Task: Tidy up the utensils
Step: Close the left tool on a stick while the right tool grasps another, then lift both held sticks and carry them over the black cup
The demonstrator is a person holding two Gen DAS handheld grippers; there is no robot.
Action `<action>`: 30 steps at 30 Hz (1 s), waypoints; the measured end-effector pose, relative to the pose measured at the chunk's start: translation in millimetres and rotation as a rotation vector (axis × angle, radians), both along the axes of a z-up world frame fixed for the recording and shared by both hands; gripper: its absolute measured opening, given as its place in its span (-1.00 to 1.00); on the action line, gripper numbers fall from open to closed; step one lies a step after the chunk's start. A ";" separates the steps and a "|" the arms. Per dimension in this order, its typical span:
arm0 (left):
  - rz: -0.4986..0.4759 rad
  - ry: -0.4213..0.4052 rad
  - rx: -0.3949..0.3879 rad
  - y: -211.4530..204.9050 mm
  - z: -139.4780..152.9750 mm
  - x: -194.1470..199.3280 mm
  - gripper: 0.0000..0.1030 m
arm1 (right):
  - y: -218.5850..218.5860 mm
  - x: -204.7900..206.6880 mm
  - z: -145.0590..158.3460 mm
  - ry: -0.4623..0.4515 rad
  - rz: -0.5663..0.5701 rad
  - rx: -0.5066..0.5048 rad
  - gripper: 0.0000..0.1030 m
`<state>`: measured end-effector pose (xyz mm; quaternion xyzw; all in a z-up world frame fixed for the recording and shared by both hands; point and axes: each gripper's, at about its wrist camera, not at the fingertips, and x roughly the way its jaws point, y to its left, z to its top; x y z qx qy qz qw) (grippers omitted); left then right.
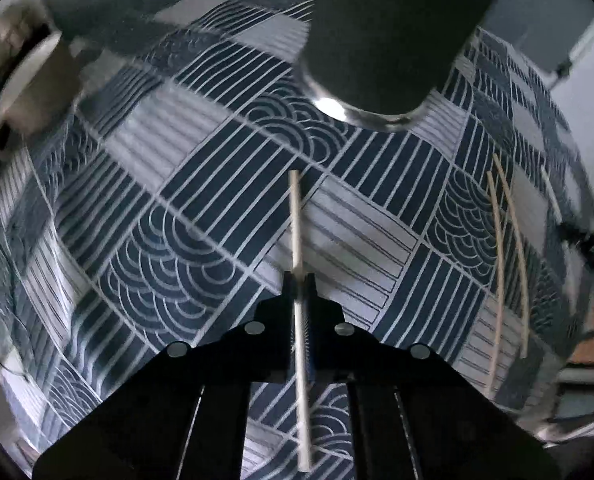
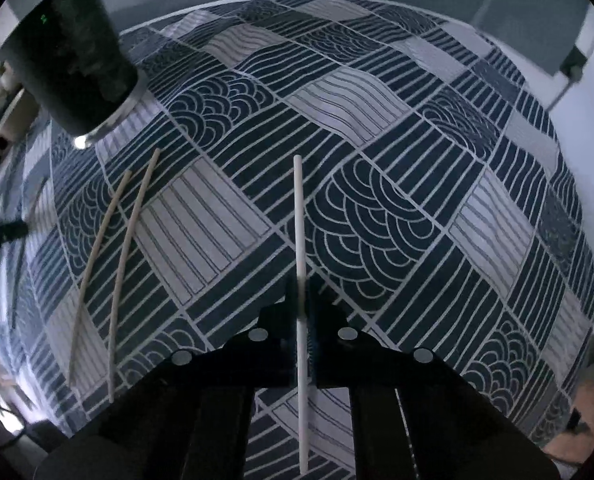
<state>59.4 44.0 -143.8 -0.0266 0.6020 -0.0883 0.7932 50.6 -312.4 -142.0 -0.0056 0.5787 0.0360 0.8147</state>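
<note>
Clamped tight in the left tool [image 1: 300, 280] is a pale chopstick [image 1: 299, 240], its long axis running straight ahead from the jaws toward the dark cup [image 1: 393, 40]. Right tool [image 2: 303, 284] grips its own white chopstick [image 2: 300, 216] too, pointing forward over the patterned tablecloth [image 2: 377, 140]. Two loose chopsticks [image 2: 113, 256] lie side by side on the table, left of the right tool.
</note>
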 end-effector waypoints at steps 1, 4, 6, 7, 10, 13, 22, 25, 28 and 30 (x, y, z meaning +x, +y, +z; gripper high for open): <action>0.028 0.019 -0.040 6.9 -0.9 1.1 -0.91 | -2.3 -0.4 -0.5 0.002 -0.002 0.012 -0.92; 0.096 0.060 -0.103 24.0 -2.7 0.9 -0.91 | -5.8 -0.3 -1.6 0.013 -0.019 0.036 -0.92; 0.104 0.062 -0.089 30.0 -2.2 0.6 -0.91 | -9.1 0.3 -1.5 0.014 -0.034 0.048 -0.92; 0.109 0.065 -0.074 33.7 -1.5 0.7 -0.91 | -10.9 0.9 0.5 0.005 -0.039 0.045 -0.92; 0.132 0.064 -0.073 45.4 5.1 1.6 -0.91 | -17.3 4.7 9.0 -0.016 -0.051 0.047 -0.92; 0.143 0.041 -0.048 55.6 18.1 4.2 -0.91 | -28.1 12.2 21.8 -0.044 -0.078 0.060 -0.92; 0.123 -0.036 -0.053 49.9 61.9 31.1 -0.91 | -35.2 45.4 68.3 -0.154 -0.075 0.076 -0.91; 0.115 -0.071 -0.045 51.2 79.3 41.8 -0.91 | -30.0 57.6 87.0 -0.199 -0.059 0.085 -0.91; 0.105 -0.124 -0.013 48.6 100.3 57.7 -0.91 | -20.3 66.8 106.9 -0.245 -0.035 0.101 -0.91; 0.109 -0.161 -0.004 50.2 117.9 64.9 -0.91 | -12.5 72.9 119.4 -0.271 -0.020 0.111 -0.91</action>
